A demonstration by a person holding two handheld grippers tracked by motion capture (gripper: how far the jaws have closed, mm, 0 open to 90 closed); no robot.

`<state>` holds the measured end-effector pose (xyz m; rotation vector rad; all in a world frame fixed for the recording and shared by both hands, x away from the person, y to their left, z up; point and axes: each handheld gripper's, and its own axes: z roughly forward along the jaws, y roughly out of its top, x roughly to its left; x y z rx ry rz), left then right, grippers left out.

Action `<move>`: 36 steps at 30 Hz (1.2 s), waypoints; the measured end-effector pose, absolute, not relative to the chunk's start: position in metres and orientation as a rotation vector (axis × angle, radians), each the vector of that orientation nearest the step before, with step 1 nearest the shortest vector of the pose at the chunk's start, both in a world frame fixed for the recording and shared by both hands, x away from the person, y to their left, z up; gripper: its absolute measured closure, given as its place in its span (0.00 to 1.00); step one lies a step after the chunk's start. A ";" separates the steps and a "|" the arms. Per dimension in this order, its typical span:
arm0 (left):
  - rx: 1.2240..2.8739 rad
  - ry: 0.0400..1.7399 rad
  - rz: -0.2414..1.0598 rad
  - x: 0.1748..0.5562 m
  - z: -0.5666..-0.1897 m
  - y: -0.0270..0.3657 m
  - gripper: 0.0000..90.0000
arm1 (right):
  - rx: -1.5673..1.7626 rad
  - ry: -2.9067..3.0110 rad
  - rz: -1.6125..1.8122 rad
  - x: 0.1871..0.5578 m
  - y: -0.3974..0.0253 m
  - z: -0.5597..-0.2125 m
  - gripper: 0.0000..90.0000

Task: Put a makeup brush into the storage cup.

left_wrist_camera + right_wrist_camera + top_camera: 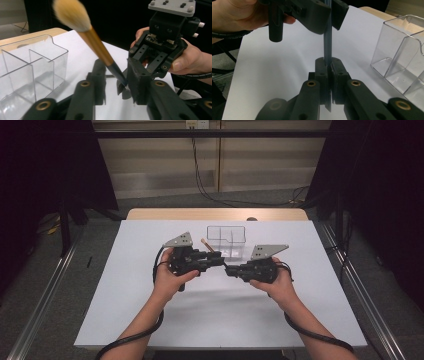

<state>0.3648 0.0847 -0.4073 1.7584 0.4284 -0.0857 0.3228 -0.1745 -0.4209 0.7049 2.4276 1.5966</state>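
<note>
A makeup brush [95, 45] with tan bristles, a gold ferrule and a dark handle is held tilted above the white table [150, 310]. My right gripper [329, 62] is shut on the bottom end of the brush handle [327, 42]. My left gripper [117, 67] is open, its jaws standing on either side of the handle with a gap. In the high view the left gripper [219, 260] and right gripper [228, 269] meet tip to tip at mid-table, and the brush [207, 244] slants up toward the back left.
A clear plastic organiser [226, 237] with several compartments stands just behind the grippers; it sits left of the brush in the left gripper view [32, 67] and at the right in the right gripper view [402, 57]. Metal rails flank the table.
</note>
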 end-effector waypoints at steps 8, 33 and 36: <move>1.739 0.424 -0.092 0.364 -0.412 0.082 0.84 | 0.728 2.424 1.610 0.322 -0.171 -0.423 0.95; 1.744 0.416 -0.094 0.358 -0.414 0.073 0.92 | 0.779 2.413 1.670 0.323 -0.161 -0.429 0.94; 1.744 0.403 -0.093 0.358 -0.415 0.072 0.92 | 0.781 2.416 1.674 0.323 -0.159 -0.430 0.94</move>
